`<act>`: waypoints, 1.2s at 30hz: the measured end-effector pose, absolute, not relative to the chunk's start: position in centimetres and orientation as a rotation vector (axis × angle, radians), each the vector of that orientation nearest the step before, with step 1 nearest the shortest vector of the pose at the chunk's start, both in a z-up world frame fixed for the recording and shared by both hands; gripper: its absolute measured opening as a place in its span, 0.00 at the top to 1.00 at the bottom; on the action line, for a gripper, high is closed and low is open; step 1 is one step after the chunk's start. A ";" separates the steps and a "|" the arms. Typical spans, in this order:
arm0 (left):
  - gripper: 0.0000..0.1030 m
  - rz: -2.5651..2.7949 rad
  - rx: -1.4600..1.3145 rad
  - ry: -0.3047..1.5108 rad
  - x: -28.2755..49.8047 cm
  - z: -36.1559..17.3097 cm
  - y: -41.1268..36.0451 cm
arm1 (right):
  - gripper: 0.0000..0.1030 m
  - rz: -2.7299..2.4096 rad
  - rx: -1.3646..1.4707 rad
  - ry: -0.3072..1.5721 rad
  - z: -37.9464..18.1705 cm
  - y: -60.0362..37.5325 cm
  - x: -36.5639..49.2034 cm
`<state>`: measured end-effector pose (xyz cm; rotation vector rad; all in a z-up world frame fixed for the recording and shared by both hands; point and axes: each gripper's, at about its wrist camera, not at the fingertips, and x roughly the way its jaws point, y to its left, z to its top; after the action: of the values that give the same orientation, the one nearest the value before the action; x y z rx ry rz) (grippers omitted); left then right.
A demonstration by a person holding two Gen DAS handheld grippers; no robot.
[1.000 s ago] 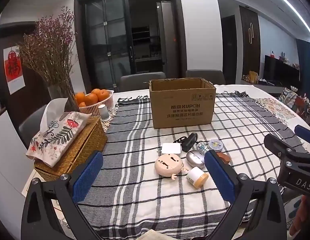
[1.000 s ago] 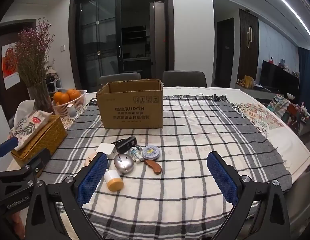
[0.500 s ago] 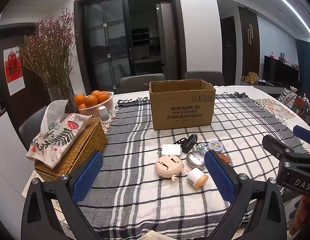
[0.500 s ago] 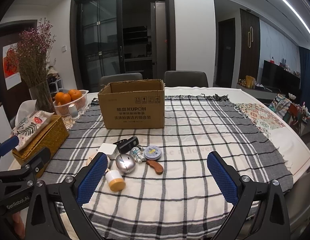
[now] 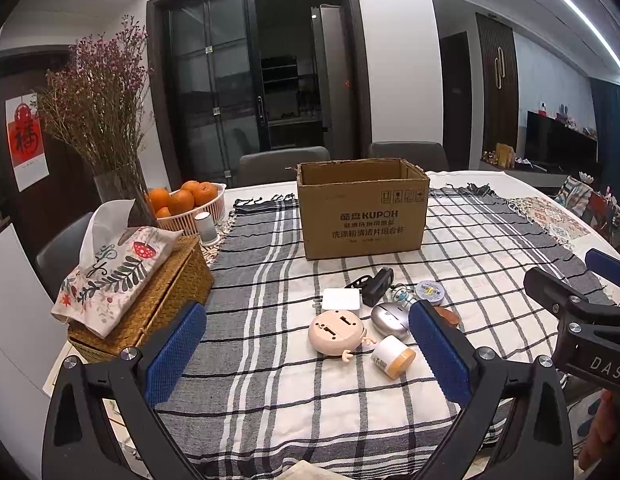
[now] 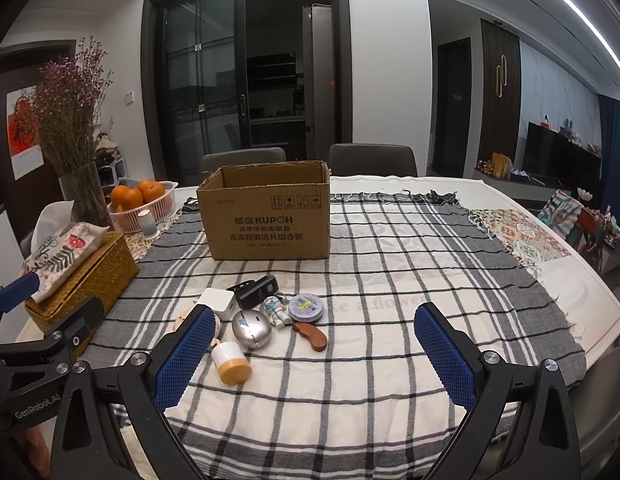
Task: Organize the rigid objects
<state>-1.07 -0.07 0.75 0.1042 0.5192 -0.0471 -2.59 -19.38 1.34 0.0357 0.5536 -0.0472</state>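
Observation:
An open cardboard box (image 5: 362, 208) (image 6: 266, 212) stands mid-table on a checked cloth. In front of it lie several small items: a white charger (image 5: 341, 300), a black adapter (image 5: 377, 281), a pink round device (image 5: 336, 333), a silver mouse (image 5: 390, 316) (image 6: 251, 329), a white jar with yellow lid (image 5: 392, 357) (image 6: 231, 362), a round tin (image 6: 306, 306), a small figure (image 6: 276, 310) and a brown wooden piece (image 6: 310, 334). My left gripper (image 5: 308, 354) is open and empty, above the near table edge. My right gripper (image 6: 310, 354) is open and empty too.
A wicker tissue box with floral cloth (image 5: 130, 284) sits at the left edge. Behind it are a basket of oranges (image 5: 186, 202), a small white cup (image 5: 205, 227) and a vase of dried flowers (image 5: 98, 120). Chairs stand behind the table.
Both views have shifted only slightly; the objects and both open grippers stay where they were.

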 end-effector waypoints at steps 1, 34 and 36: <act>0.00 -0.048 0.104 0.519 -1.1 0.8 -0.1 | 0.02 -0.047 0.036 0.554 1.4 -19.4 -2.6; 0.00 -0.060 0.097 0.540 -1.1 0.3 -0.1 | 0.02 -0.042 0.037 0.567 0.8 -19.3 -2.5; 0.00 -0.062 0.097 0.544 -1.0 0.2 -0.1 | 0.02 -0.042 0.037 0.570 0.7 -19.3 -2.4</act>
<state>-0.97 -0.08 0.20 0.0968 0.5438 -0.0624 -2.37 -19.25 0.68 0.0367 0.5695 -0.0420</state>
